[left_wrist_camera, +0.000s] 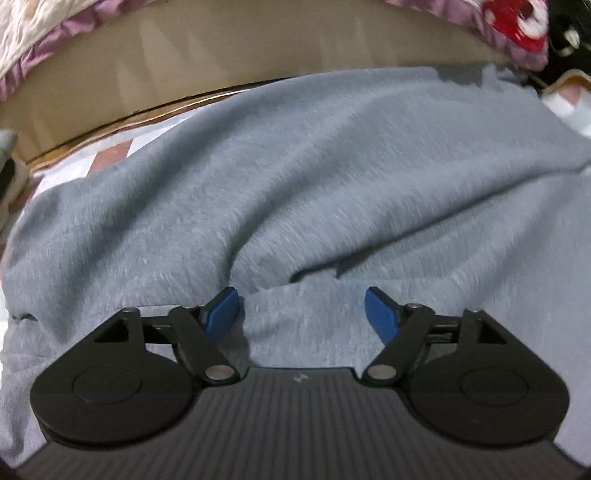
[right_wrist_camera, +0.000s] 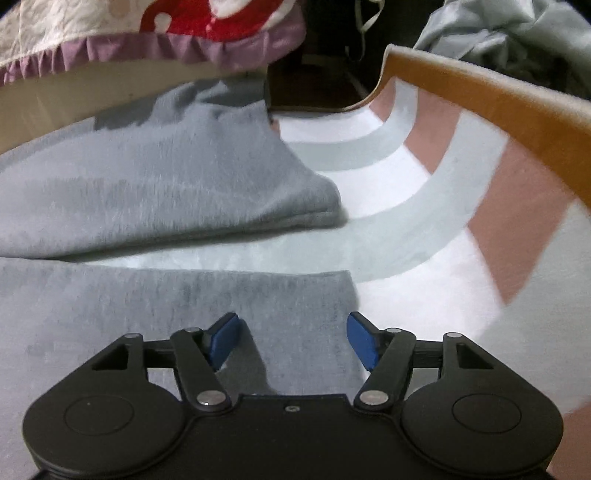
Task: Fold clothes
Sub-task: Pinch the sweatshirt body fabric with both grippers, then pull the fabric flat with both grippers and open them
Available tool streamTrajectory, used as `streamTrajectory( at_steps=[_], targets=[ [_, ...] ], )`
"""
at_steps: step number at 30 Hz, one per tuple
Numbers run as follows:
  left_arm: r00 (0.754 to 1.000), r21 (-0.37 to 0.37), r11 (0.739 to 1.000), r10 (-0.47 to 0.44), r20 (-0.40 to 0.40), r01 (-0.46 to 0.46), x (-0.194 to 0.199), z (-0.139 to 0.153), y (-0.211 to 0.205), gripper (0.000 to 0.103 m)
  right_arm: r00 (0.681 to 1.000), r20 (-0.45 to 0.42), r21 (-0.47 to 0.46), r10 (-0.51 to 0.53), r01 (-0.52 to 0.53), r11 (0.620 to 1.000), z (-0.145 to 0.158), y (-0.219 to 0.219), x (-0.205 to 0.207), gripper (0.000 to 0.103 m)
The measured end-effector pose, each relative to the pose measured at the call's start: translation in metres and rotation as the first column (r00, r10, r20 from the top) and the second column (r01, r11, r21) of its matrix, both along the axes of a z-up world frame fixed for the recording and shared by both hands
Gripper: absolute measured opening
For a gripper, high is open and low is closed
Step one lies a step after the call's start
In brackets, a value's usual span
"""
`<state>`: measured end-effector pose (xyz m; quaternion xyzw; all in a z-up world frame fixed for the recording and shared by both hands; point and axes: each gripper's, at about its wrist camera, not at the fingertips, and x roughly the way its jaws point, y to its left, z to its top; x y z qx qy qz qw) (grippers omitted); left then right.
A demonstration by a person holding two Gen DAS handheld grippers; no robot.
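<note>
Garment (left_wrist_camera: 295,177): grey-blue fleecy cloth, spread over a table with a patterned top; in the left wrist view it fills nearly the whole frame, creased, with a deep fold running across its middle and a flatter layer nearest the camera.
Far left: a strip of the table's patterned top (left_wrist_camera: 107,155), white and pink, shows past the cloth's edge; behind it, a tan panel (left_wrist_camera: 221,48) under a purple-frilled quilt (left_wrist_camera: 74,29).
Left gripper (left_wrist_camera: 301,312): points down at the cloth, jaws standing apart, blue pads (left_wrist_camera: 223,314) clear of the fabric between them; nothing is gripped.
Far right of that view: a red and white patch (left_wrist_camera: 524,26) on the quilt, blurred.
Garment, right wrist view (right_wrist_camera: 147,192): lies on the left half of the frame in two parts, a thick folded bulk further off and a flat layer (right_wrist_camera: 184,317) under the gripper, with a pale gap of tabletop between them.
Right gripper (right_wrist_camera: 291,339): jaws apart above the flat layer's right edge, pads (right_wrist_camera: 362,339) not pressing on anything; it holds nothing.
Tabletop (right_wrist_camera: 443,206): bare to the right of the cloth, white with pale grey arcs and pink blocks.
Rim (right_wrist_camera: 498,99): a brown curved edge along the table's right side.
Top right: pale crumpled cloth (right_wrist_camera: 517,37) beyond the rim, too blurred to identify.
</note>
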<state>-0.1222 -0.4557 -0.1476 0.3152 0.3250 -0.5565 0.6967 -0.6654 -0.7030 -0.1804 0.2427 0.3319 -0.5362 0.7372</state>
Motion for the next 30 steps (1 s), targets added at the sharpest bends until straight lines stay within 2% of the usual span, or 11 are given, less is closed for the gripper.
streamTrajectory(
  at_steps=[1, 2, 4, 5, 10, 13, 17, 20, 21, 25, 30],
  targets=[
    [1.0, -0.002, 1.0, -0.007, 0.007, 0.007, -0.003, -0.003, 0.001, 0.072, 0.999, 0.039, -0.006, 0.022, -0.021, 1.0, -0.001, 0.001, 0.0, 0.053],
    [1.0, -0.005, 1.0, -0.014, 0.012, 0.014, -0.007, -0.005, 0.002, 0.057, 0.997, 0.067, -0.03, 0.026, -0.024, 0.999, 0.003, 0.005, -0.001, 0.007],
    [1.0, -0.03, 1.0, -0.004, -0.025, 0.003, -0.006, -0.002, 0.006, 0.01, 0.994, 0.106, -0.106, 0.004, 0.007, 0.994, 0.018, 0.017, -0.004, 0.002],
    [0.999, -0.053, 0.998, 0.013, -0.036, -0.015, -0.004, 0.004, 0.009, 0.007, 0.992, 0.125, -0.143, -0.005, 0.023, 0.989, 0.025, 0.023, -0.005, 0.002],
    [0.994, -0.23, 0.968, 0.084, -0.074, -0.099, 0.007, 0.047, 0.033, 0.007, 0.97, 0.231, -0.312, -0.075, 0.147, 0.939, 0.073, 0.048, -0.027, 0.002],
    [0.991, -0.245, 0.96, 0.119, -0.065, -0.132, 0.011, 0.046, 0.031, 0.007, 0.971, 0.224, -0.263, -0.08, 0.14, 0.955, 0.083, 0.036, -0.041, 0.002],
    [0.986, -0.189, 0.968, 0.166, -0.009, -0.165, 0.01, 0.019, 0.006, 0.009, 0.995, 0.089, -0.146, -0.032, 0.045, 0.988, 0.062, 0.019, -0.03, 0.011],
    [0.974, -0.132, 0.966, 0.225, -0.005, -0.223, 0.01, 0.009, -0.008, 0.018, 0.998, 0.066, -0.079, -0.004, 0.009, 0.997, 0.044, 0.011, -0.023, 0.052],
    [0.97, -0.136, 0.961, 0.24, -0.02, -0.241, 0.01, 0.012, -0.006, 0.019, 0.998, 0.063, -0.062, -0.001, 0.005, 0.998, 0.039, 0.01, -0.021, 0.057],
    [0.975, -0.157, 0.963, 0.223, 0.002, -0.22, -0.003, 0.034, 0.019, 0.045, 0.998, 0.048, 0.003, -0.028, 0.028, 1.0, 0.021, 0.008, -0.014, 0.062],
    [0.958, -0.042, 0.957, 0.287, 0.017, -0.286, 0.002, 0.048, 0.063, 0.049, 0.984, 0.174, 0.087, 0.029, -0.044, 0.995, 0.024, 0.03, -0.007, 0.061]
  ],
)
